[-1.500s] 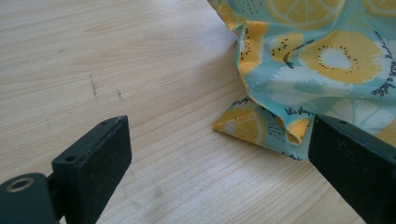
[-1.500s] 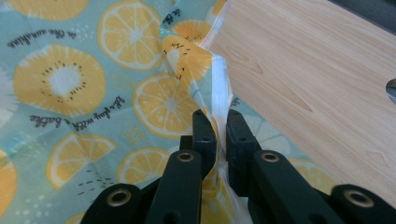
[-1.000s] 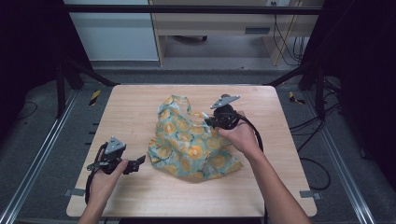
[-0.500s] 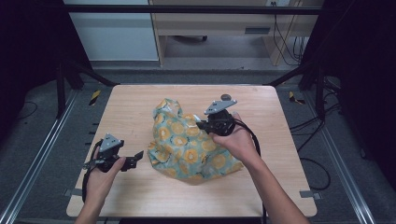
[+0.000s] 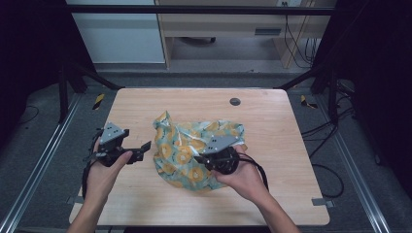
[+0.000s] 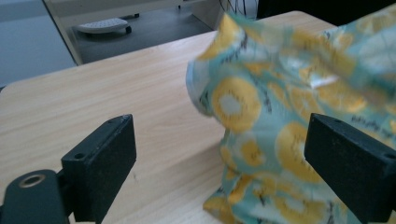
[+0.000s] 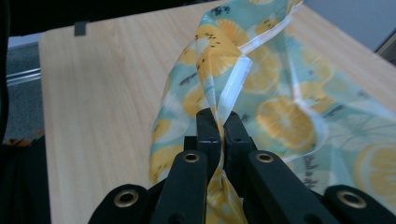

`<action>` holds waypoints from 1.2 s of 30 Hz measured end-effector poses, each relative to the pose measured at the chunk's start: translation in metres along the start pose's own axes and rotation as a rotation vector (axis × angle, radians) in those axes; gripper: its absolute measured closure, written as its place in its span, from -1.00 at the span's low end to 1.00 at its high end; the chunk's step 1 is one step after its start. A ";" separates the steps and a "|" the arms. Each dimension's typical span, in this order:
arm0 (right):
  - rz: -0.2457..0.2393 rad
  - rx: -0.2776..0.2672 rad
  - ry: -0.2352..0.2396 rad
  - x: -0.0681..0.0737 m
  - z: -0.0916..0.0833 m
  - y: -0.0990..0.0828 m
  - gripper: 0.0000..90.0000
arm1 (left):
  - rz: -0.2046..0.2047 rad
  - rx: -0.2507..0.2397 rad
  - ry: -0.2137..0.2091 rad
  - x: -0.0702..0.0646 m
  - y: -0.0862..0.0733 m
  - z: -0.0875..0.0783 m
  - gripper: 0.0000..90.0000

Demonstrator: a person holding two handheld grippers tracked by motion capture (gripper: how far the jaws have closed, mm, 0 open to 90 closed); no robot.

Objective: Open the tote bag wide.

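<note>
High view looks down over the table [image 5: 145, 194]; both gripper views closely share the cloth [image 6: 261, 130].

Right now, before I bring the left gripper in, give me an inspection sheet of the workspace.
Surface: light wooden table, bare apart from the cloth; small round dark grommet near the far edge.
Job's things: lemon-print cloth, crumpled mid-table, one white-hemmed edge lifted.
Clutter: nothing seen on the table.
Grippers: right gripper shut on the cloth's hem; left gripper open, beside the cloth's left side, not touching it.
Cables: black cable loops from the right gripper over the table; another trails from the left gripper past the table's edge.
Surroundings: grey floor, metal rails either side, wooden desk beyond the table, loose cables at the right.
</note>
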State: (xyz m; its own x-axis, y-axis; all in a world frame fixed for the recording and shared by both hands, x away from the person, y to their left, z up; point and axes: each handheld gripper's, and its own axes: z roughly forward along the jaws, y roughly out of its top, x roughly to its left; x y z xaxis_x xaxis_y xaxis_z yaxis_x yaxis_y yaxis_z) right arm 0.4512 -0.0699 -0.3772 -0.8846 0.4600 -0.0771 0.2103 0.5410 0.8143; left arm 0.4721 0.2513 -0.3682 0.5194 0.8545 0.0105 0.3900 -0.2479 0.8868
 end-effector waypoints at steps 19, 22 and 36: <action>-0.024 0.057 0.079 0.027 0.010 -0.033 0.96 | 0.006 0.149 -0.024 -0.025 0.064 0.074 -0.86; -0.032 0.064 0.090 0.030 0.010 -0.035 0.96 | 0.000 0.219 -0.023 -0.027 0.056 0.082 -0.87; 0.002 0.046 0.076 0.025 0.010 -0.033 0.62 | -0.008 0.233 -0.157 -0.027 0.023 0.061 0.90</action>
State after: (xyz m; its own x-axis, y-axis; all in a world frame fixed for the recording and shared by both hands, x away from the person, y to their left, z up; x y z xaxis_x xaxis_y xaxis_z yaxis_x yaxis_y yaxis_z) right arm 0.4261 -0.0686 -0.4118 -0.9127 0.4075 -0.0301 0.2297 0.5725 0.7871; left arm 0.5135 0.1949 -0.3765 0.6198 0.7803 -0.0837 0.5493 -0.3552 0.7563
